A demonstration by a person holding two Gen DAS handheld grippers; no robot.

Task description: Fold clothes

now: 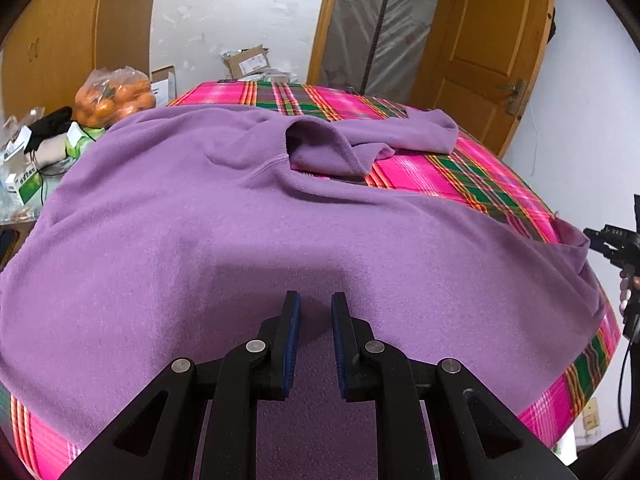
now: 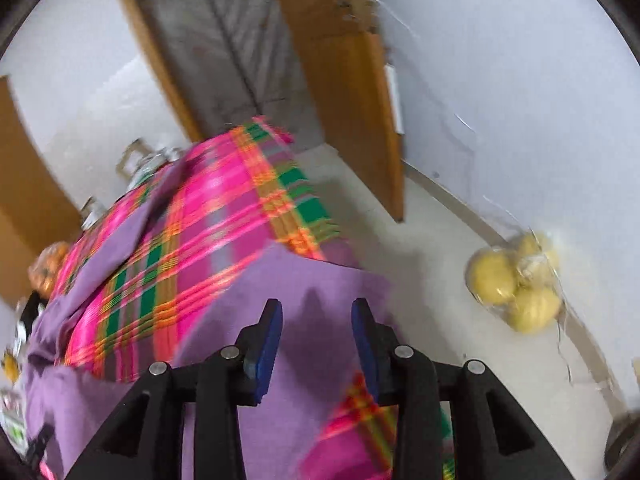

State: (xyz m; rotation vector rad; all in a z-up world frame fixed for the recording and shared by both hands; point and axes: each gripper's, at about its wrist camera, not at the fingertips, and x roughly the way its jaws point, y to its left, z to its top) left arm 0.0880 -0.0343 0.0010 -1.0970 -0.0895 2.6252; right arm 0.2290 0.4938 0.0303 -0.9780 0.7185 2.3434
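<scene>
Purple fleece garment (image 1: 168, 216): soft, matte, long-sleeved, spread over most of the plaid cloth (image 1: 492, 184) in the left wrist view, its body filling the centre and lower frame, one sleeve (image 1: 404, 130) folded across the upper middle, neck opening puckered beside it. Plaid cloth: pink, green and orange checks, covering the table, showing at upper centre and right edge. Left gripper (image 1: 316, 304): lower centre, jaws narrowly parted over the fleece, with fabric bulging up between the pads; whether it is pinched cannot be told. Right gripper (image 2: 317, 312): lower centre of its blurred view, jaws apart, nothing between them, garment edge below. Bag of oranges (image 1: 114, 96): upper left. Bag of yellow fruit (image 2: 516, 280): right, on the floor.
</scene>
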